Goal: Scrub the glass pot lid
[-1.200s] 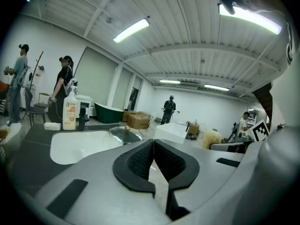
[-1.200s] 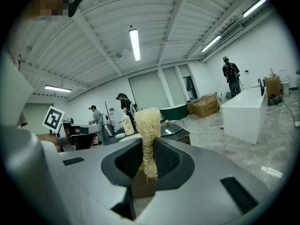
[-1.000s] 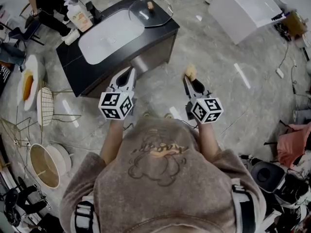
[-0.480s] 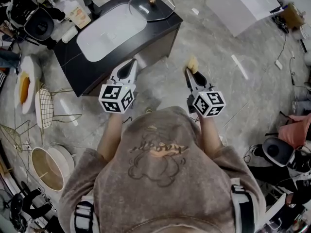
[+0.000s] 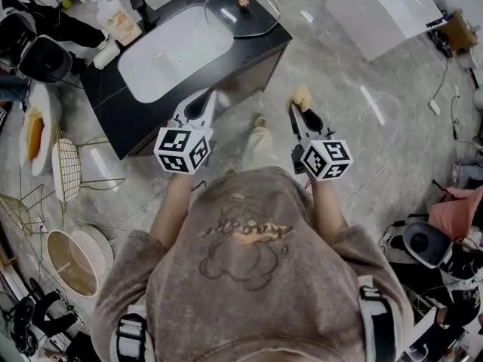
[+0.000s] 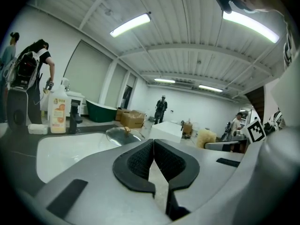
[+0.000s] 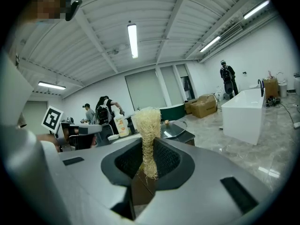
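glass pot lid [image 5: 240,10] on counter [image 5: 106,90] | r gripper [image 5: 299,111]: scrubber [image 7: 147,125] | bottle [image 5: 118,19] txt illegible

The pot lid [image 5: 240,13], top centre of the head view, is clear glossy glass with a metal rim and a wood-coloured knob. The desk [image 5: 113,100] is glossy black. The loofah scrubber [image 7: 148,125] is coarse pale fibre. The left gripper [image 6: 153,146] has fingers [image 6: 136,163] with black textured pads set in matt grey plastic. The floor [image 5: 339,89] is polished grey stone.
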`<state>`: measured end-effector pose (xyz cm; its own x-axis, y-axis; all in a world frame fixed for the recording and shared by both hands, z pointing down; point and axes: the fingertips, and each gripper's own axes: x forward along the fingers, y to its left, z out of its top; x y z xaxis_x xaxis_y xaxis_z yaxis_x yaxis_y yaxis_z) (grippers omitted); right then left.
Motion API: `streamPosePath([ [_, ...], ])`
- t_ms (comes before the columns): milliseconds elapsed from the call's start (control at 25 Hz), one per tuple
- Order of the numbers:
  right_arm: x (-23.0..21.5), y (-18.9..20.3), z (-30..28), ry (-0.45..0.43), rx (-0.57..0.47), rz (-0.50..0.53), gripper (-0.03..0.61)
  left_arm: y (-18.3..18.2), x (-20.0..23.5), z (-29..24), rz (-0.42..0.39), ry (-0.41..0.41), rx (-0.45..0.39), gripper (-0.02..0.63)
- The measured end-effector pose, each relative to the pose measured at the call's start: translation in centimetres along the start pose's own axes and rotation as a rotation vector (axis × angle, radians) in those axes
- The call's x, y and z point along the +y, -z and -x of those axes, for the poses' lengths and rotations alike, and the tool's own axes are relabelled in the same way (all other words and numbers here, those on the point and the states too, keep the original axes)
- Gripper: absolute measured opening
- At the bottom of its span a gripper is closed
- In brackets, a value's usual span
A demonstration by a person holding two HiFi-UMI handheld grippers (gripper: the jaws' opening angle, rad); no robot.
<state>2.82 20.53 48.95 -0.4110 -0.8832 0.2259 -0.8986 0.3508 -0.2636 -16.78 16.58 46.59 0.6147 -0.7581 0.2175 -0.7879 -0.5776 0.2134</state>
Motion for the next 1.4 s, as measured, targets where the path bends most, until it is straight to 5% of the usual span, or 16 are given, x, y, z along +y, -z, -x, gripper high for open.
streamPosePath([
  [880,-16.3,-12.4,-18.8,-0.13,0.012,0.011,0.057,-10.4,6.9,-21.8,0.028,-0.129,-0.041,0.018],
  [1400,-17.0,-14.7,-24.6,-0.132,0.007,-0.012,0.057,-12.9,10.1,-27.0,-0.017,-0.097,-0.01,0.018],
])
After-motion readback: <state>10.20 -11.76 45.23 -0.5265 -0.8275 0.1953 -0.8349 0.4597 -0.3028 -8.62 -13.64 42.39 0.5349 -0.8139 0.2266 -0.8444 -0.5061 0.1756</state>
